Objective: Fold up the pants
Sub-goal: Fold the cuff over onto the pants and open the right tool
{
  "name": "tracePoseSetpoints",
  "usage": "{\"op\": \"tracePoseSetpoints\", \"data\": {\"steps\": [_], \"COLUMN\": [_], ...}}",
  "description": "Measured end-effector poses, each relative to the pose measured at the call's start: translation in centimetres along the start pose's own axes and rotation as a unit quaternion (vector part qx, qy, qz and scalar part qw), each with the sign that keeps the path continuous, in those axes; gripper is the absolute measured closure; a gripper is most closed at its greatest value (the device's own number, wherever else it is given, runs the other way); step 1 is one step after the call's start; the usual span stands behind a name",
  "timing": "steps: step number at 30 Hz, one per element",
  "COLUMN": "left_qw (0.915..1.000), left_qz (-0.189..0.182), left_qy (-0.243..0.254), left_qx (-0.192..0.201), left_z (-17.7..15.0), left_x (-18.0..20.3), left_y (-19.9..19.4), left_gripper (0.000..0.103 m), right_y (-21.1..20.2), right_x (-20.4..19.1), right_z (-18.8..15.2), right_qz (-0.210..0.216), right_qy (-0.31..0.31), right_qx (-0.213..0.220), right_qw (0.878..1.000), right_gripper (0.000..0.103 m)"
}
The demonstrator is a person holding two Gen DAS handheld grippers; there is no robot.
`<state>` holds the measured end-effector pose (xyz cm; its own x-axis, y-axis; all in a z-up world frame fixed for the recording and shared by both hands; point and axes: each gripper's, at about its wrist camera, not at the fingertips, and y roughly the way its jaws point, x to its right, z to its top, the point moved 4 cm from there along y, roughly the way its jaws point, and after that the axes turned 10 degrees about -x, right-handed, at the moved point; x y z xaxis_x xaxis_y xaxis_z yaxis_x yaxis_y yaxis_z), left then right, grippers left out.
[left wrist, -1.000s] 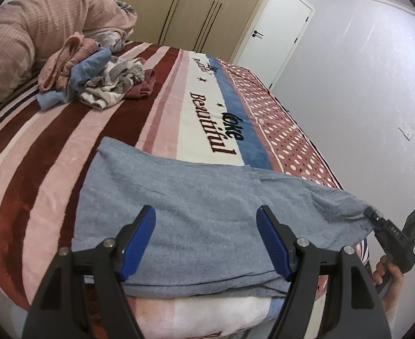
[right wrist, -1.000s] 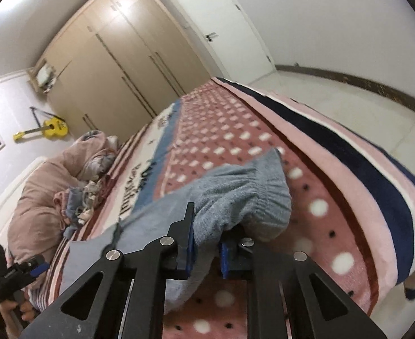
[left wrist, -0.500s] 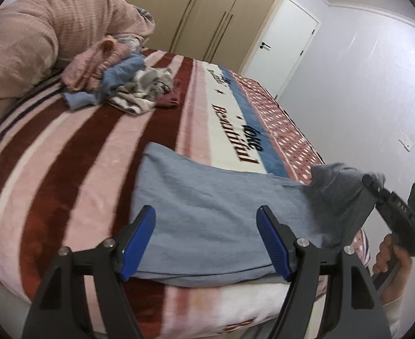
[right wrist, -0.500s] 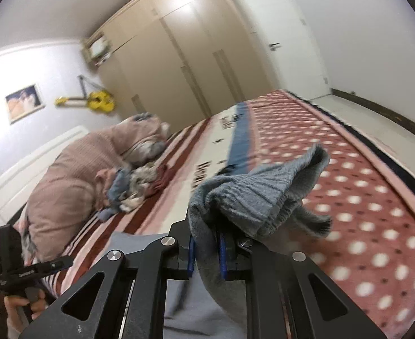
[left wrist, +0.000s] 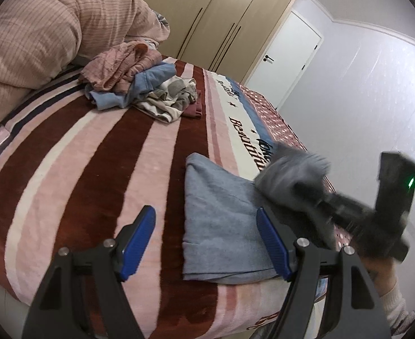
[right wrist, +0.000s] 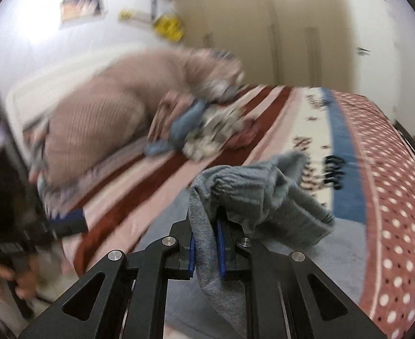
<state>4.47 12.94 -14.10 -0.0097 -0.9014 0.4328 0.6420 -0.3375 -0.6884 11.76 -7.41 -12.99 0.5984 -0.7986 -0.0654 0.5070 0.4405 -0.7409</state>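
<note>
While the right hand-held gripper [right wrist: 204,250] pinches the ribbed waistband end of the grey pants [left wrist: 221,214] between its blue pads, that bunched end hangs lifted above the rest of the garment, which lies flat near the foot edge of the bed [left wrist: 94,169]. In the left wrist view the raised bundle shows blurred at about three o'clock, over the flat part's right side. The left hand-held gripper [left wrist: 204,243] is spread wide with nothing between its blue pads; its right pad sits over the flat cloth, its left pad over bare striped blanket. A heap of mixed clothes [left wrist: 145,90] lies well apart at about eleven o'clock, beside a pink ribbed duvet [left wrist: 52,36]. Beige wardrobes [left wrist: 221,14] and a white door [left wrist: 289,59] stand beyond the bed.
</note>
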Motion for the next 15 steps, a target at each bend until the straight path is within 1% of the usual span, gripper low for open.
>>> {"op": "tracePoseSetpoints", "data": {"steps": [3, 6, 10, 12, 14, 15], "left_qw": [1.0000, 1.0000, 0.9999, 0.9998, 0.9994, 0.9992], "left_qz": [0.000, -0.001, -0.003, -0.007, -0.015, -0.020], "left_qy": [-0.004, -0.006, 0.001, 0.006, 0.010, 0.013], "left_qx": [-0.003, -0.008, -0.016, -0.020, -0.028, -0.033], "left_z": [-0.2, -0.4, -0.4, -0.5, -0.7, -0.7], "left_x": [-0.5, -0.6, 0.2, 0.9, 1.8, 2.2], "left_y": [0.2, 0.4, 1.0, 1.4, 1.9, 2.3], "left_gripper": [0.033, 0.033, 0.033, 0.033, 0.033, 0.033], "right_y": [3.1, 4.7, 4.4, 3.4, 2.2, 1.3], "right_x": [-2.2, -2.6, -2.2, -2.0, -1.7, -1.5], "right_z": [-1.7, -3.4, -4.4, -4.5, -4.5, -4.6], "right_qz": [0.003, 0.013, 0.023, 0.040, 0.053, 0.056], "right_qy": [-0.035, -0.032, -0.026, -0.016, -0.008, -0.004], "right_qx": [-0.049, -0.078, -0.090, -0.089, -0.080, -0.073], "right_qw": [0.998, 0.996, 0.995, 0.995, 0.995, 0.996], "right_gripper": [0.096, 0.096, 0.089, 0.075, 0.070, 0.070]}}
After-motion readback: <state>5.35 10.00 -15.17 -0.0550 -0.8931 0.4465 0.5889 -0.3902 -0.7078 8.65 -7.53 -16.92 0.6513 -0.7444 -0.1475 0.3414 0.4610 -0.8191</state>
